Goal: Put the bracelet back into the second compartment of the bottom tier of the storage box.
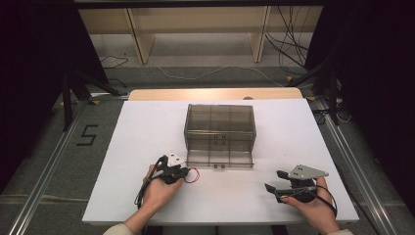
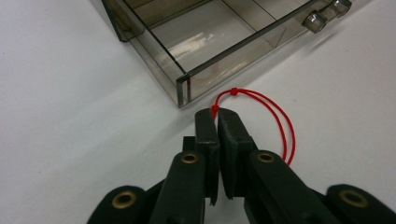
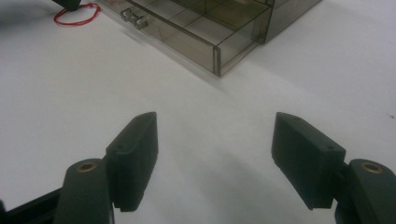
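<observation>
**Red cord pinched beside the open drawer**

On the white table, the left gripper has its jaws pressed together on a thin red cord loop with a small knot, just beside the smoky clear drawer box's pulled-out drawer. The right gripper rests spread wide, holding nothing.

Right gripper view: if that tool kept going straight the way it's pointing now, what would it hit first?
Probably the pulled-out drawer of the smoky clear plastic box. The open right tool has bare white table ahead, then the drawer's front corner, though depth is hard to judge.
</observation>
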Motion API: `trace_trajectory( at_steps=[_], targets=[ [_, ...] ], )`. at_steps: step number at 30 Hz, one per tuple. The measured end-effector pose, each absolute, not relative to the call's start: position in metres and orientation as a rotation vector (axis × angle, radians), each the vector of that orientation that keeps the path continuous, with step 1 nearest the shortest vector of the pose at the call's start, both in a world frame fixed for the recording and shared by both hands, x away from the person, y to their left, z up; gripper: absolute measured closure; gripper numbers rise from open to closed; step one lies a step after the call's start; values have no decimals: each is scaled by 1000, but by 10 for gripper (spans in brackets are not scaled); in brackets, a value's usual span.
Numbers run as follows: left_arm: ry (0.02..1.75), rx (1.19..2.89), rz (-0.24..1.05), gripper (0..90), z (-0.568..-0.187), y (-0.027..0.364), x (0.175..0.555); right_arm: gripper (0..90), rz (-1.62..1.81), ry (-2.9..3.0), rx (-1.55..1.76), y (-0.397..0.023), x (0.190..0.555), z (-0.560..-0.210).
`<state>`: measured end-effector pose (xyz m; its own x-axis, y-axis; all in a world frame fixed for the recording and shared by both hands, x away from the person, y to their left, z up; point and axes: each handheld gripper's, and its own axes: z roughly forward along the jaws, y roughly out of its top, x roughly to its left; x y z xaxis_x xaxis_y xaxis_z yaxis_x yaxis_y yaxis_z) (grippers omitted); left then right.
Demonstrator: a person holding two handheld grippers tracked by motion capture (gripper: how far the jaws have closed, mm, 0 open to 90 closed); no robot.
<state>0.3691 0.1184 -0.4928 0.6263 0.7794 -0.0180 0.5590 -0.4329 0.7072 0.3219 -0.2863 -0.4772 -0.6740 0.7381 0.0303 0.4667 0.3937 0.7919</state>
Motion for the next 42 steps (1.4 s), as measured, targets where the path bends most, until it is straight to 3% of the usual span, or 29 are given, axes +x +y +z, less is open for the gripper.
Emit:
trace_trajectory(
  at_steps=[42],
  targets=[
    [1029,2065,425,897,-474,128,363,323,1171,2335,1036,-286,322,-477]
  ],
)
